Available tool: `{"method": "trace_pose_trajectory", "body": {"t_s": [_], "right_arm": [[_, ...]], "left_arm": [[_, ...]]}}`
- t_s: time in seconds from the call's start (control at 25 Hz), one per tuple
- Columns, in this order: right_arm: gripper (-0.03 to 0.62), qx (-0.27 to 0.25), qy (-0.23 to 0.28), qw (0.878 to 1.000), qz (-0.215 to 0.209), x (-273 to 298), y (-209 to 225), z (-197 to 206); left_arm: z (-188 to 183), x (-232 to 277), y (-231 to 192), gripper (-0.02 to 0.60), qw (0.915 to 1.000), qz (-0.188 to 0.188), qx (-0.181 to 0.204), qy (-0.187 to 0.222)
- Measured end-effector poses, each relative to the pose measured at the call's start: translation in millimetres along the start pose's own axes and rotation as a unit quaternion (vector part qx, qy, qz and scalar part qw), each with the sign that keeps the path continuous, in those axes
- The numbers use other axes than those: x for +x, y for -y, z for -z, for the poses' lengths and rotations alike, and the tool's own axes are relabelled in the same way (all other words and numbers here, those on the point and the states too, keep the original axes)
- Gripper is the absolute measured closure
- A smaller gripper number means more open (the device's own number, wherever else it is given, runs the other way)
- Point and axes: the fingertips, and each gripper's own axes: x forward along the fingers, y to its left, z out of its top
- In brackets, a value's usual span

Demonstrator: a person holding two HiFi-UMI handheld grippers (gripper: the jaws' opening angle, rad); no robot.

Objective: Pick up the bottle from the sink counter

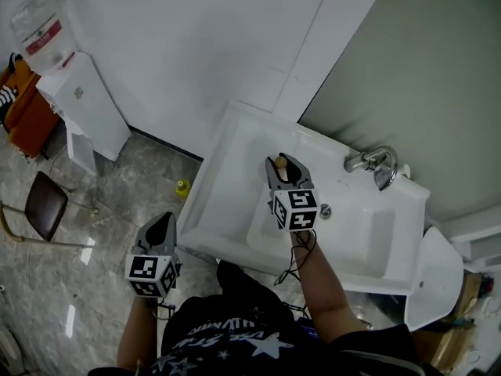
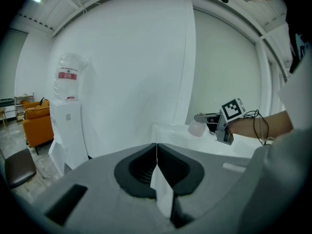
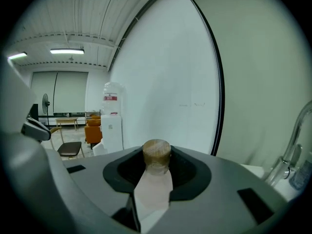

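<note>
Two grippers here. The left gripper (image 1: 162,224) hangs low over the stone-look floor (image 1: 117,202), jaws pressed together on nothing. The right gripper (image 1: 282,171) is clamped on the bottle (image 3: 154,182), which looks roughly upright, up over the white sink (image 1: 227,180) and apparently clear of the counter. I'd call the pickup basically made. To do it well, hold the squeeze steady, keep the bottle vertical, and steer clear of the faucet (image 1: 373,161). The bottle is pale, frosted and smooth, with a stubby round brown cap, maybe wood or cork. The sink is glossy and the faucet is shiny metal.
</note>
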Motion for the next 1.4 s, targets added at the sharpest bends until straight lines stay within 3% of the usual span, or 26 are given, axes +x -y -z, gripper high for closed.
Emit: {"method": "trace_pose_trajectory", "body": {"t_s": [0.88,1.4], "right_arm": [[0.459,0.023,0.006,0.997,0.076,-189.8,-57.4,35.7],[0.459,0.031,-0.004,0.994,0.103,-251.3,-93.1,63.4]], "left_arm": [[38.9,-122.6,46.4,0.561,0.9957,0.082,0.04,0.019],[69.5,-175.2,49.7,0.561,0.9939,0.1,0.042,0.018]]}}
